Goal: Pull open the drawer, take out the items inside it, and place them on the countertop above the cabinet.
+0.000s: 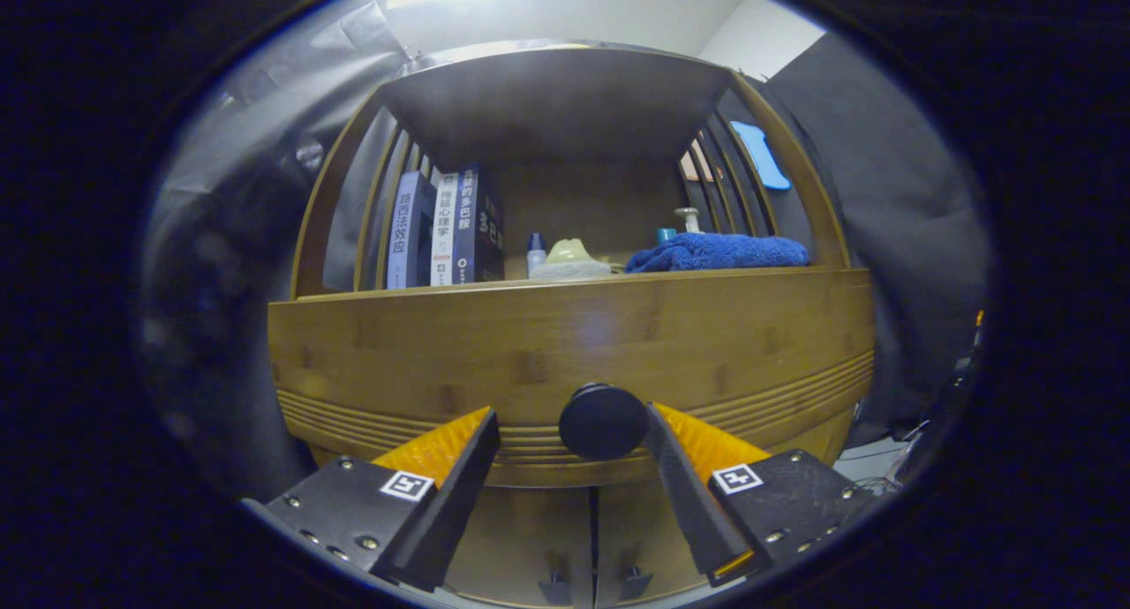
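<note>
Drawer (574,353) shut, flush under the countertop (565,278); knob (604,421) at its lower middle, between spread fingers of the gripper (574,432), nearer the right one. Best to centre on knob, close squarely, pull straight out. Contents hidden behind drawer front. Above knob: books (446,229), towel (717,251), small bottles hard to identify

Drawer (574,353) shut, contents hidden; small bottles (536,254) behind towel (717,251) too small to identify.
</note>
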`<state>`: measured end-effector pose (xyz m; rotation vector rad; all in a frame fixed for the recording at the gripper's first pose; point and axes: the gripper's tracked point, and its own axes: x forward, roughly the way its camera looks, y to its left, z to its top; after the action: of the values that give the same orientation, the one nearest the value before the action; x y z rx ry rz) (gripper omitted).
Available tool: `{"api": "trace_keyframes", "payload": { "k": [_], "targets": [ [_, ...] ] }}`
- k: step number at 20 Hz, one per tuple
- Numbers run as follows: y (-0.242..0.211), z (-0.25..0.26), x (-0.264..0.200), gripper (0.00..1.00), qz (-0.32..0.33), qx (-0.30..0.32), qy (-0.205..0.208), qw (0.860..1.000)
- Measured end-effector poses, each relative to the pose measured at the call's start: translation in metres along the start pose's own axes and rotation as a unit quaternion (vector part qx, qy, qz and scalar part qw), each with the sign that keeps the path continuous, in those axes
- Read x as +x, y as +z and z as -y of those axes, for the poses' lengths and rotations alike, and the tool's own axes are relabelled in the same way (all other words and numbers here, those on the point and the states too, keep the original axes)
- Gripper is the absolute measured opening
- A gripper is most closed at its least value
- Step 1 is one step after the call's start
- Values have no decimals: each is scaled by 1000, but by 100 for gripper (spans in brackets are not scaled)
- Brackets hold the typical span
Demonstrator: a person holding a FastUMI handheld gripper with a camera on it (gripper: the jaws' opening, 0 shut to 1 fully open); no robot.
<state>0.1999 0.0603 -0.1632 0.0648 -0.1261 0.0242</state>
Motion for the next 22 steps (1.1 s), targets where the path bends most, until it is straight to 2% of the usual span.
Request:
{"api": "trace_keyframes", "payload": {
  "k": [14,22],
  "targets": [
    [-1,-2,14,99,-39,-10,-5,999],
    [7,8,6,97,-82,1,-23,996]
  ]
}}
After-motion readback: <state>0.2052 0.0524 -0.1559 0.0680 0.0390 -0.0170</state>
